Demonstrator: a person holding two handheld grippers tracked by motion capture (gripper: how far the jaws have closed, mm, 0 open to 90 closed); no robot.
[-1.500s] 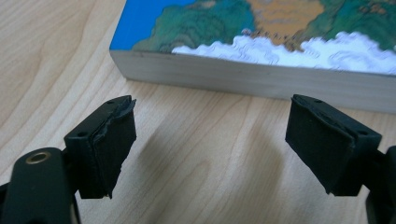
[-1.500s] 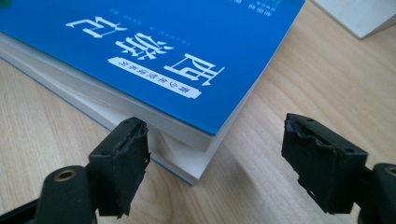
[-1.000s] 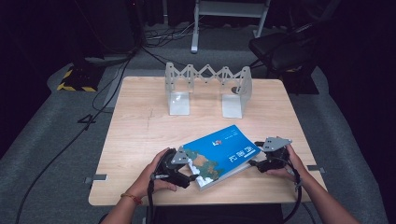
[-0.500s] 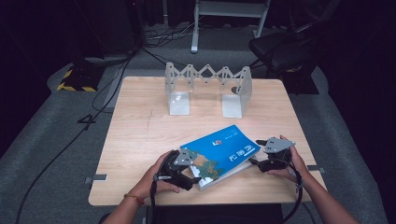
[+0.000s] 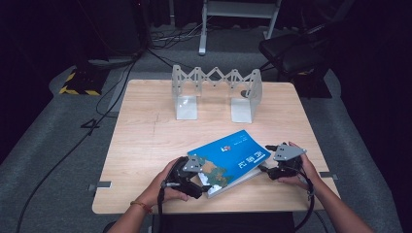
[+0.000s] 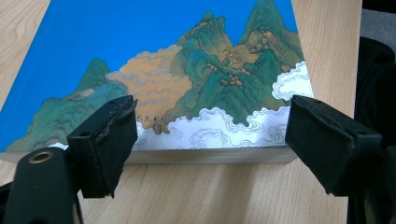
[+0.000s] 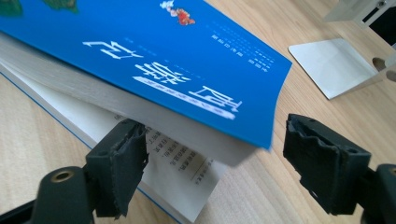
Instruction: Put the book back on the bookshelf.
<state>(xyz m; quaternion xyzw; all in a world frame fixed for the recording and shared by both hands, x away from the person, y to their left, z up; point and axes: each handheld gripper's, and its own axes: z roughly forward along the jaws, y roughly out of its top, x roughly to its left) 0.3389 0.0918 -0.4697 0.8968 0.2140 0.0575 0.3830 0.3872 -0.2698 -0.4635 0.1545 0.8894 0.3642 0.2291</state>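
1. At the near edge of the tabletop [image 5: 145, 145], a blue book [image 5: 228, 160] is lying flat and turned at an angle, between the two hands. An expanding metal book rack [image 5: 214, 92] is standing at the far side, well apart from it.

2. The left tool [image 6: 210, 135] is sitting at the book's near-left end with its jaws spread wide, one to each side of that end; neither pad is pressing on the cover. It is holding nothing.

3. The right tool [image 7: 215, 158] is also gaping, at the book's right corner. One pad is lying under the lifted cover and upper pages, the other is standing clear beyond the corner.

4. Risk: the upper pages are parting from the lower block at that corner. If the right tool closes here, it is likely catching only part of the pages, so the book may fan open or a page may crease or tear.

5. Risk: the book is lying close to the near edge; a push from the left tool without a grip may be sliding it toward that edge.

6. Risk: lifting by one corner alone may be letting the book sag or slip out.

7. Hard to make out: the cover lettering is blurred; the book's far edge is cut off in both gripper views; whether the left pads are touching the book's sides cannot be told.
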